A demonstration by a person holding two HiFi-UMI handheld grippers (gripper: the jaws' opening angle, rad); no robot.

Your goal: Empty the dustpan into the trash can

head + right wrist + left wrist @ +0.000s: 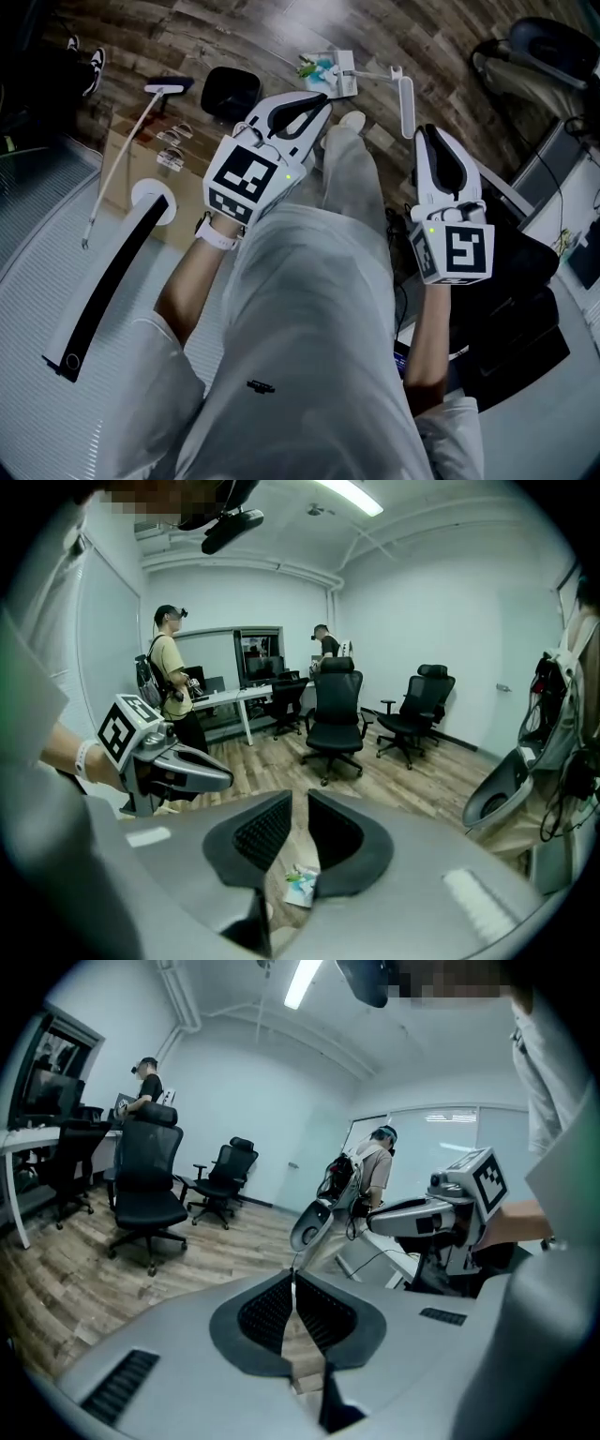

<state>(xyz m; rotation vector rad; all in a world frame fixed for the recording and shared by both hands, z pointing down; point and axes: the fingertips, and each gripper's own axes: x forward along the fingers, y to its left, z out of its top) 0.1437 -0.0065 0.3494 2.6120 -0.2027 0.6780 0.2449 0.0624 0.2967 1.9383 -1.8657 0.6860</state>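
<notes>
We are holding nothing yet: dustpan [339, 75] sitting unemptied at top centre, trash can [230, 91] just left of it. Left gripper [317, 101] pinched together, empty; right gripper [427, 133] narrowly apart, empty. Grasping, tipping remaining.

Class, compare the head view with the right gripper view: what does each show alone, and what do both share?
Only the head view shows the black trash can and the broom. Only the right gripper view shows office chairs, a desk and two standing people. Both show the left gripper, the dustpan holding litter, and the wood floor.
</notes>
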